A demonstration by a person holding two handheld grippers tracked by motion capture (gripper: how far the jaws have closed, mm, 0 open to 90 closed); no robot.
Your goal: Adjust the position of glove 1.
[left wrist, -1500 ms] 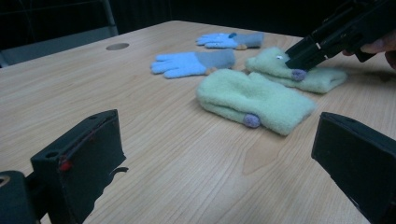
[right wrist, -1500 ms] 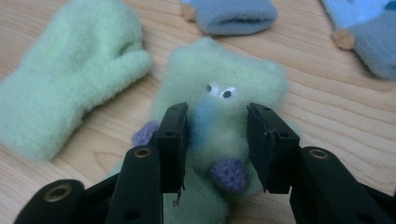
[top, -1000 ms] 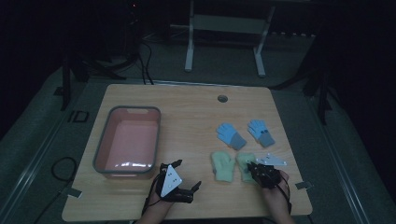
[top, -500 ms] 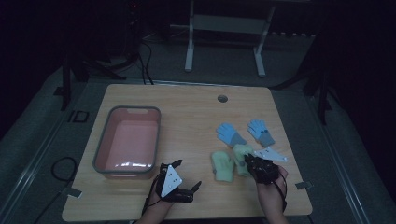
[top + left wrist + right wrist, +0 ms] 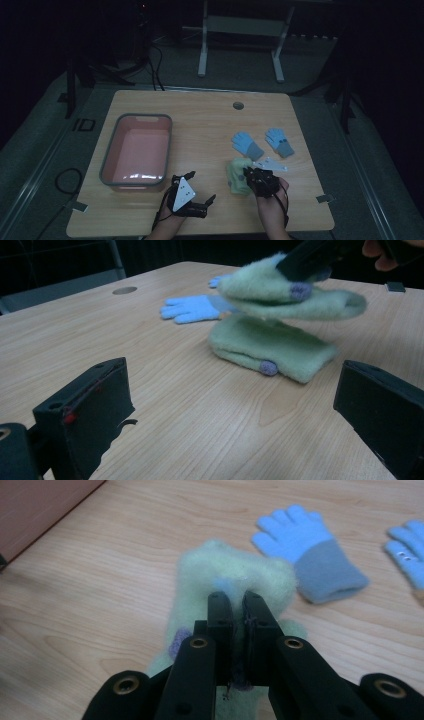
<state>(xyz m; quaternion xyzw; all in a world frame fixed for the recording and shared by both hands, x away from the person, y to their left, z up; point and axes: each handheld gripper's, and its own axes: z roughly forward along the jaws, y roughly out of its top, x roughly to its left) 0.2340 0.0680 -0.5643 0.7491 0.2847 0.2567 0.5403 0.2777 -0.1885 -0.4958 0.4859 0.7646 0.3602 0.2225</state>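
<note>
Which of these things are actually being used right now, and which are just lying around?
In use: right gripper, shut on the lifted green mitten; second green mitten beneath it.
Lying about: two blue gloves, pink bin, open left gripper.

Green mittens (image 5: pixel 272 347) fuzzy fleece; table (image 5: pixel 150 390) smooth wood-grain, matt.

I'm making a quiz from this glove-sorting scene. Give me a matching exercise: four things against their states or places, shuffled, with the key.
Things:
1. lifted green mitten
2. second green mitten
3. pink bin
4. left gripper

States:
A. open, jaws apart above the table
B. lying flat on the table
C. clamped in the right gripper
D. standing empty at the table's left

Pairs: 1-C, 2-B, 3-D, 4-A
</note>
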